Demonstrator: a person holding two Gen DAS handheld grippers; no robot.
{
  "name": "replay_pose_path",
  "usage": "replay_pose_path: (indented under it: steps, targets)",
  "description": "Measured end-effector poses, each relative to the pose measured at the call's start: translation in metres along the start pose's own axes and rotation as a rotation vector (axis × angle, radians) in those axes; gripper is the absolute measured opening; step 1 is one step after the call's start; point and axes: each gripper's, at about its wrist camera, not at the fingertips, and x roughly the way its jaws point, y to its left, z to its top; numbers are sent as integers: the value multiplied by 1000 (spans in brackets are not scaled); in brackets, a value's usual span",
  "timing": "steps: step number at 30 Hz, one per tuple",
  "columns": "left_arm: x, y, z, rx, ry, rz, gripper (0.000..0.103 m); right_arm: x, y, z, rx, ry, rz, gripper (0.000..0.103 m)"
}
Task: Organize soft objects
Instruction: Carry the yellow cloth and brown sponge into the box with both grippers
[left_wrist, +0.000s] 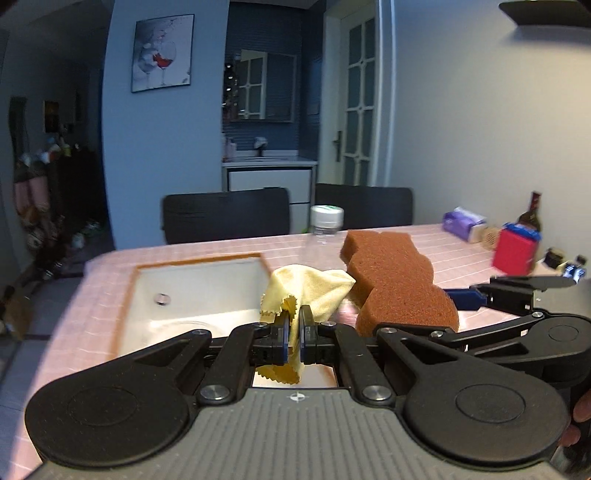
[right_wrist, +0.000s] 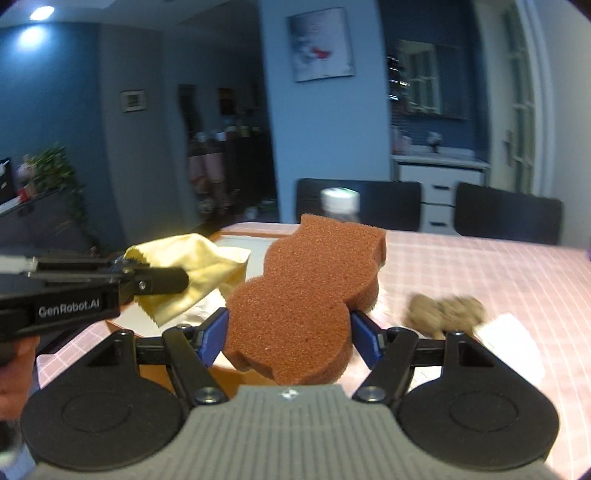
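Over the pink checked tablecloth (right_wrist: 480, 266), the left gripper (left_wrist: 294, 332) pinches a yellow zigzag-edged cloth (left_wrist: 310, 291) above the white tray (left_wrist: 199, 291); beside it, the right gripper (right_wrist: 290, 332) clamps a brown wavy-edged sponge (right_wrist: 306, 295).

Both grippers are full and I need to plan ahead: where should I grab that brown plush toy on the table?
Grip the plush toy across its narrow middle, from above. It lies flat and long on the table, with a white card close at its near side, so a low approach looks crowded.
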Motion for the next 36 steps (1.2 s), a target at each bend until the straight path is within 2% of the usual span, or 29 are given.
replay_pose_path:
  steps: [3,7,11,16,20,25,31,36]
  targets:
    - [12,18,7,0,60,29,5,20,20,10,-60,8,49,70]
    - [36,48,8,-28,178,52,5,54,39,23,-132,62,110,70]
    - [66,69,5,-48,319,39,5,90,51,34,-177,164,153,70]
    - [92,86,-5,-15,469,33,5,133,61,51,-206,313,197,70]
    - [102,88,-10,52,526,59,5,166,63,54,-239,413,220,70]
    - [114,86,-14,135,593,72,6,187,68,48,-287,508,256,71]
    - [128,86,-18,191,648,92,8,208,71,40,-313,591,264,71]
    - [130,86,-20,200,665,104,13,225,77,37,-328,624,256,72]
